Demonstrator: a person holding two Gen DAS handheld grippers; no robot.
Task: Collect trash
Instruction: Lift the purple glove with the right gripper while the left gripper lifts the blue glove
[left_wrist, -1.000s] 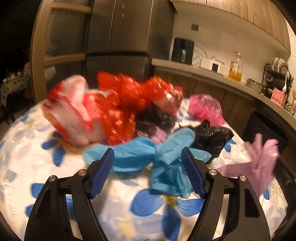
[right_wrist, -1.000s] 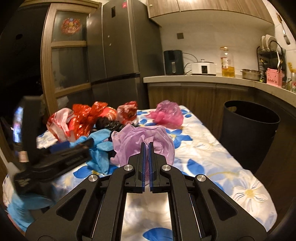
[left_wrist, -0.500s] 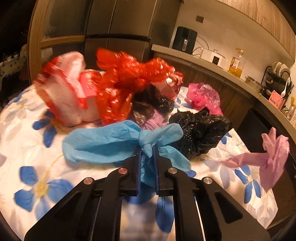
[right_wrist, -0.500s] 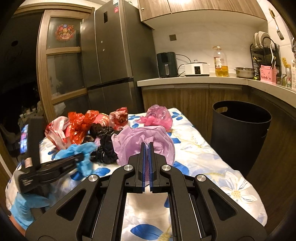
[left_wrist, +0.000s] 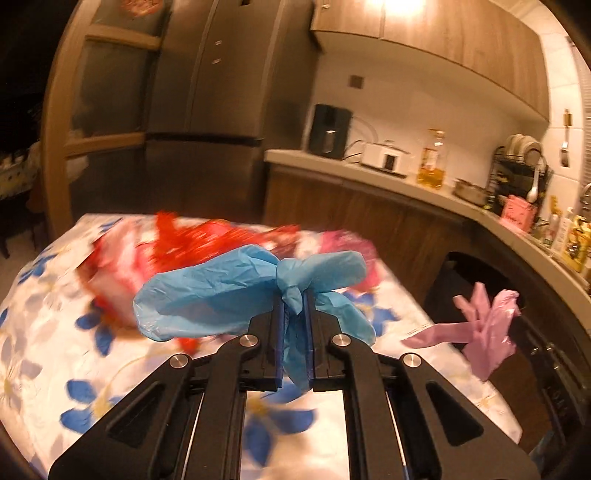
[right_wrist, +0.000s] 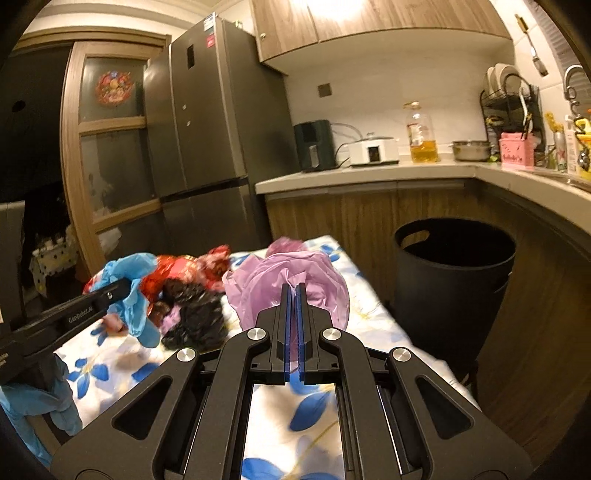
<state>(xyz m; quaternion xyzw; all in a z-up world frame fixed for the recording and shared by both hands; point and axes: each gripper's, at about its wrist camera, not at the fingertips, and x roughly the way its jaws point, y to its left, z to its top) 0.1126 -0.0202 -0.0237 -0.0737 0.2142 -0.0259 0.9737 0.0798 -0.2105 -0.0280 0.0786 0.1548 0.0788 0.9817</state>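
Observation:
My left gripper (left_wrist: 294, 295) is shut on a knotted blue plastic bag (left_wrist: 229, 291) and holds it above the floral table (left_wrist: 48, 354); it also shows in the right wrist view (right_wrist: 133, 295). My right gripper (right_wrist: 293, 291) is shut on a lilac plastic bag (right_wrist: 295, 273), seen in the left wrist view (left_wrist: 487, 325) hanging near the black bin. Red bags (left_wrist: 207, 240), a pink bag (left_wrist: 343, 240) and a black bag (right_wrist: 195, 317) lie on the table.
A black trash bin (right_wrist: 450, 280) stands on the floor right of the table, below the curved kitchen counter (right_wrist: 406, 173). A grey fridge (right_wrist: 207, 129) and a wooden door (right_wrist: 107, 147) stand behind the table.
My left gripper closed on the blue bag and lifted it off the table. My right gripper kept holding the lilac bag and rose, moving nearer the bin.

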